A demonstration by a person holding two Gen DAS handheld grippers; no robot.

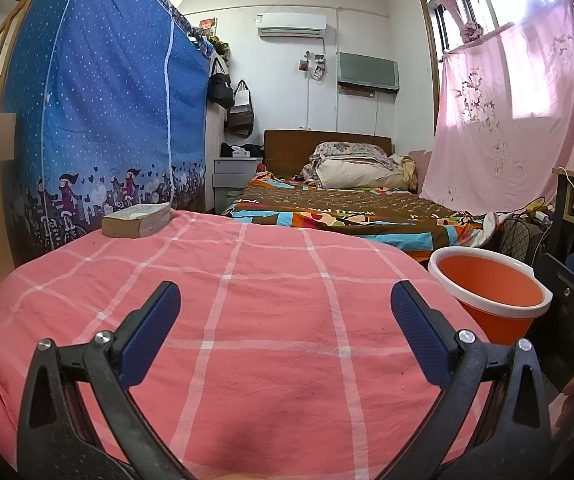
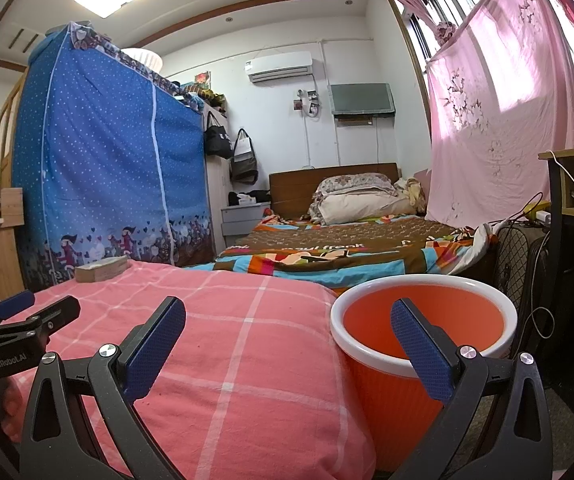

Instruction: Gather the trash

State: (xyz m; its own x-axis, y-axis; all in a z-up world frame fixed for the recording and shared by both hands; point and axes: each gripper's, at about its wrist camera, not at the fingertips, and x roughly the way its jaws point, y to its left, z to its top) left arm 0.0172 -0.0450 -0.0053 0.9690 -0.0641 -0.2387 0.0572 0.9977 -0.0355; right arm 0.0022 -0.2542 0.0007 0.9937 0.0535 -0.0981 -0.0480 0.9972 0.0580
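Observation:
An orange bin with a white rim (image 1: 491,294) stands on the floor just right of a table covered in pink checked cloth (image 1: 247,320); it also shows in the right wrist view (image 2: 419,344). Its inside looks empty. My left gripper (image 1: 285,328) is open and empty above the cloth. My right gripper (image 2: 287,344) is open and empty, straddling the cloth's right edge and the bin's rim. The left gripper shows at the left of the right wrist view (image 2: 33,312). No loose trash is visible on the cloth.
A thick worn book (image 1: 137,220) lies at the cloth's far left corner, also in the right wrist view (image 2: 101,269). Behind are a blue dotted wardrobe (image 1: 99,120), a bed with a patterned blanket (image 1: 347,212), a pink curtain (image 1: 507,120) and a fan and desk (image 2: 567,240) at right.

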